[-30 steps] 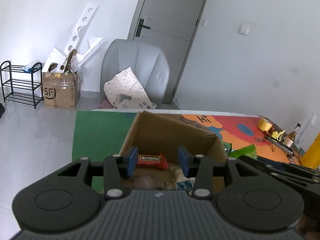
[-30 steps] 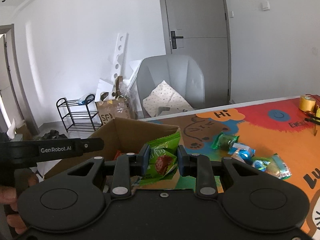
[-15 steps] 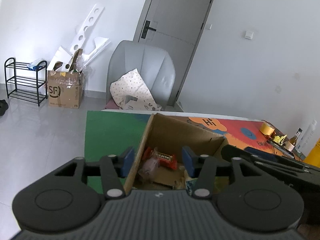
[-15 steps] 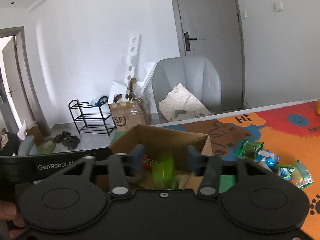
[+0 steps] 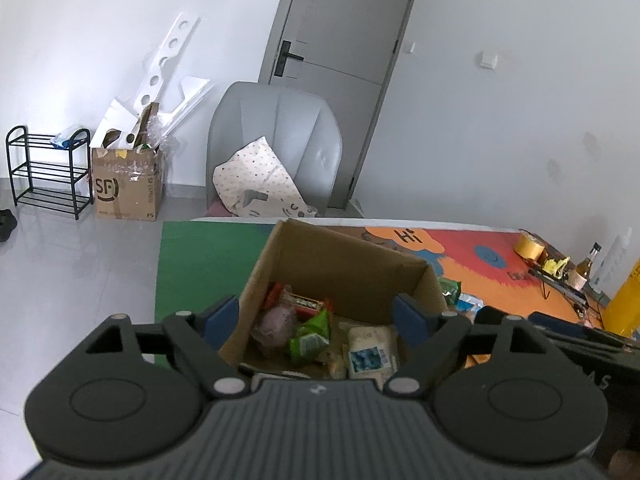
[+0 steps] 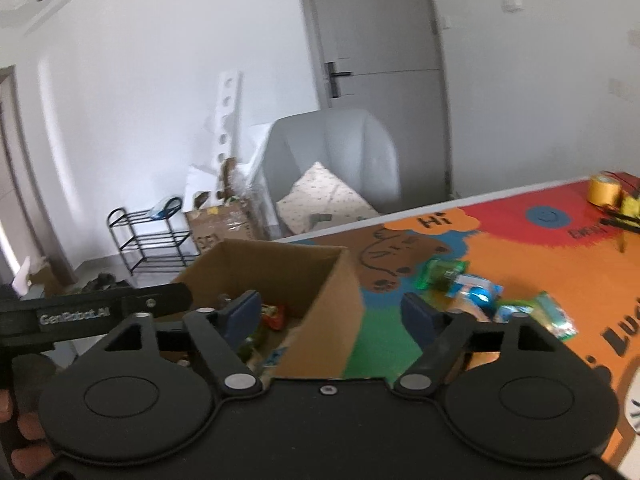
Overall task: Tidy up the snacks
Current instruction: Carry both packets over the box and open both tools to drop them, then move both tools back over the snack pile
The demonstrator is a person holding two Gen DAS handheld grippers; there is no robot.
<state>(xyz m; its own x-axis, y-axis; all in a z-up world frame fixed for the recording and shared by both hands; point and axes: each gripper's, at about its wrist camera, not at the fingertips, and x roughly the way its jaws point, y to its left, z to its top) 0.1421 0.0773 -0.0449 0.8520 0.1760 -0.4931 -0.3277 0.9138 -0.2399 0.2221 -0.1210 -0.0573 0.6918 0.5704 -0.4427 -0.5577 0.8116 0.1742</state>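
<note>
An open cardboard box [image 5: 352,256] [image 6: 320,280] stands on the colourful mat and holds several snacks. Among them lie a red bar [image 5: 306,302], a green packet [image 5: 312,334] and a white-blue packet [image 5: 370,354]. My left gripper [image 5: 316,320] hovers over the box, its jaws opening, with nothing between the pads. My right gripper [image 6: 334,314] hangs over the box's right wall, its jaws opening too and holding nothing. Loose green and blue snack packets [image 6: 476,290] lie on the mat to the right of the box.
A grey chair [image 5: 276,140] with a spotted cushion stands behind the table. A yellow tape roll [image 6: 604,190], a small bottle [image 5: 586,264] and tools sit at the mat's far right. A cardboard carton [image 5: 128,188] and a black rack [image 5: 46,172] are on the floor at left.
Both grippers opened wide. The left let go of the red bar and the right let go of the green packet; both now lie in the box. The right view swung rightward.
</note>
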